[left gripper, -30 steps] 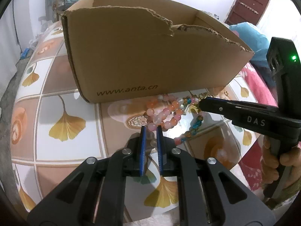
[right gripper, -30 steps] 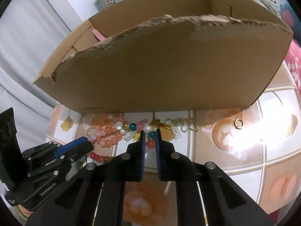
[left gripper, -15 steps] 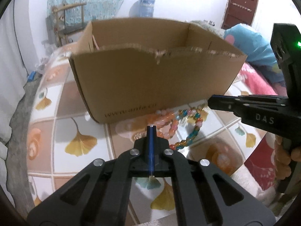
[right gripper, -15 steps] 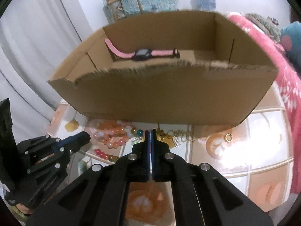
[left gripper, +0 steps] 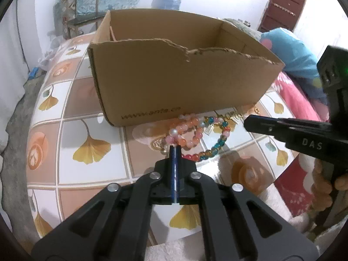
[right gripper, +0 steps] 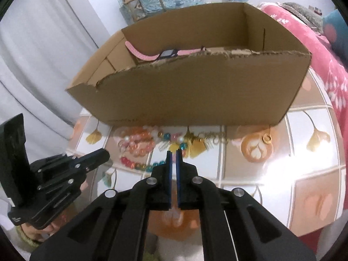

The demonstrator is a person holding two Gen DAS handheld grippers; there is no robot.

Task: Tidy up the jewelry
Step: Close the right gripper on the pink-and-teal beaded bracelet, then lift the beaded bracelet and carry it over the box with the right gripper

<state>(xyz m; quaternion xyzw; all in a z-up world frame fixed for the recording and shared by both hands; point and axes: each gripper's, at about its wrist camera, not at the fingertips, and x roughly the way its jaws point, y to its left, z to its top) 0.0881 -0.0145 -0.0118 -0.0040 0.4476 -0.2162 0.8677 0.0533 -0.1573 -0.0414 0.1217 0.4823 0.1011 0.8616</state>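
The left gripper is almost shut on nothing and the right gripper, just opening, is empty, so the beads low in the frame below the box could tangle and drag together.

Bead bracelets lie on the table before the box; a watch lies inside it

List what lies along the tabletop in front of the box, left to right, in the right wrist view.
left gripper → peach bead bracelet → right gripper → gold chain → gold ring
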